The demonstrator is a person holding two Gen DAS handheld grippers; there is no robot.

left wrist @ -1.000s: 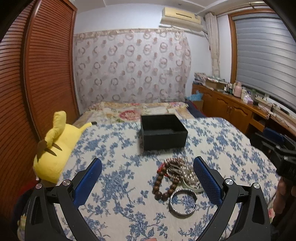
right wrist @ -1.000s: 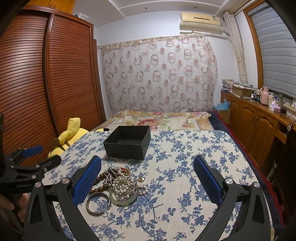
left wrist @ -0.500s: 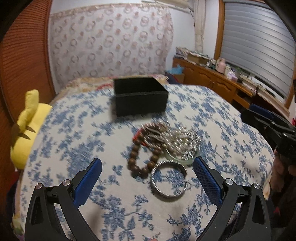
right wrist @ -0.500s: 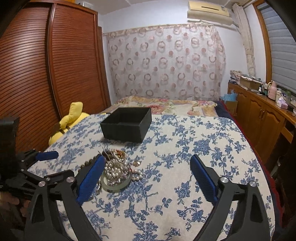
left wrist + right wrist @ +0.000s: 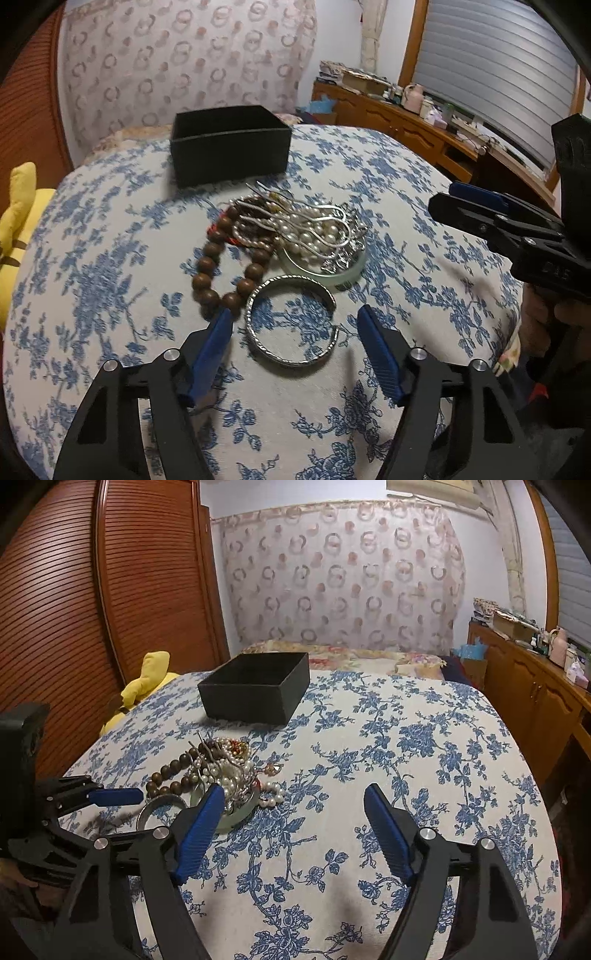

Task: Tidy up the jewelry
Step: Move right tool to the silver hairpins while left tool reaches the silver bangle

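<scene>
Jewelry sits near the black box; left gripper fingers are wide apart, so close gently around the silver bangle.

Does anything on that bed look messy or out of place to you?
Yes. The jewelry is heaped in a tangle on the bedspread rather than in the black box behind it: pearls piled over a pale green bangle, wooden beads beside them, and a silver cuff lying nearest.
</scene>
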